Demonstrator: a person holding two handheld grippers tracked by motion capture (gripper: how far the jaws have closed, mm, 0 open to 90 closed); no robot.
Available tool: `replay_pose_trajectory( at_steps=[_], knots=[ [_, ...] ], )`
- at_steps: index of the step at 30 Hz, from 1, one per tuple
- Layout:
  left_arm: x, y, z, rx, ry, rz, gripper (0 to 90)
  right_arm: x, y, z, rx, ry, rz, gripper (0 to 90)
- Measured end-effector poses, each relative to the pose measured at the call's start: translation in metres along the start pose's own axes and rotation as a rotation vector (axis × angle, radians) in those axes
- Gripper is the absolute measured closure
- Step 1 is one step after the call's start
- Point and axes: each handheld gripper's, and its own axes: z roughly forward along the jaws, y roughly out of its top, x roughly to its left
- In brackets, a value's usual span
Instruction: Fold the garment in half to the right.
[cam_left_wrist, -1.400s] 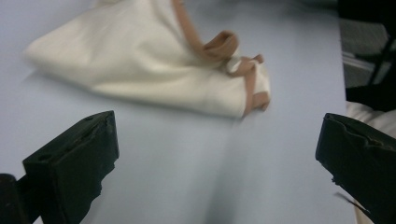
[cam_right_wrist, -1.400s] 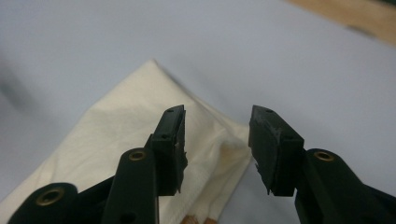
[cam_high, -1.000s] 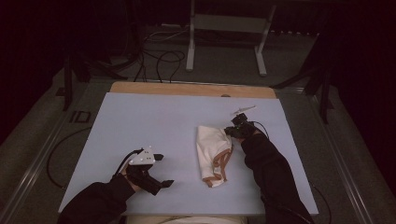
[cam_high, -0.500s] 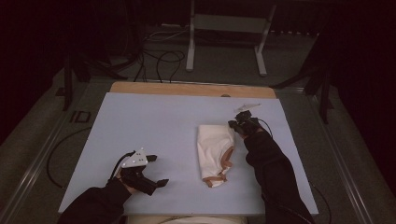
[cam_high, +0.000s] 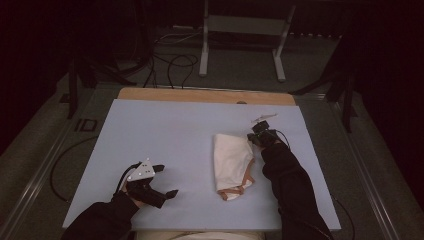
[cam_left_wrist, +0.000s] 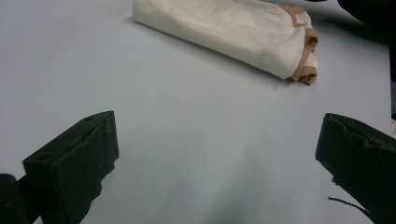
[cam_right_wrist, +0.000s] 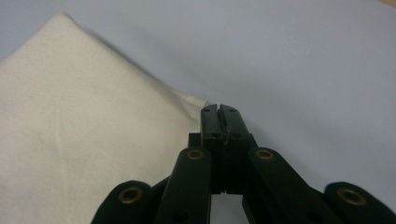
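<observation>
A folded white cloth (cam_high: 231, 160) with tan trim lies on the pale blue table top (cam_high: 165, 130), right of centre. My right gripper (cam_high: 252, 139) is at the cloth's far right corner. In the right gripper view its jaws (cam_right_wrist: 219, 109) are pressed together, with the cloth (cam_right_wrist: 70, 116) corner drawn up to their tip. My left gripper (cam_high: 168, 180) is near the front left of the table, well apart from the cloth, and stands open. In the left gripper view nothing lies between its wide-apart jaws (cam_left_wrist: 217, 135), and the cloth (cam_left_wrist: 224, 28) is farther off with its trim at the right end.
A wooden strip (cam_high: 200, 95) runs along the table's far edge. Beyond it, on the floor, are black cables (cam_high: 170, 60) and a metal stand (cam_high: 240, 45). Dark sleeves reach in from the bottom edge.
My right gripper has shifted slightly toward the far edge at the cloth's corner. My left gripper has drawn back toward the front edge.
</observation>
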Motion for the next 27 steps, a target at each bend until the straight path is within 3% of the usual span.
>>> replay_pose_trajectory(
  at_steps=[8,13,19,23,27],
  knots=[
    [0.003,-0.002,-0.002,-0.007,0.021,-0.006,0.2,-0.001,-0.006,0.010,0.020,0.013,-0.003,88.8],
    [0.004,-0.002,-0.003,-0.008,0.027,-0.009,0.2,-0.007,-0.003,0.000,-0.028,-0.006,0.033,81.2],
    [0.004,-0.005,-0.002,0.000,0.024,-0.011,0.2,-0.004,0.003,-0.011,-0.079,0.031,0.026,76.3],
    [0.003,-0.005,-0.001,-0.004,0.025,-0.007,0.2,-0.001,0.004,-0.004,-0.069,0.038,0.027,73.1],
    [0.004,-0.006,-0.001,-0.004,0.018,-0.009,0.2,-0.003,0.003,0.004,-0.053,0.056,0.057,68.0]
  ],
)
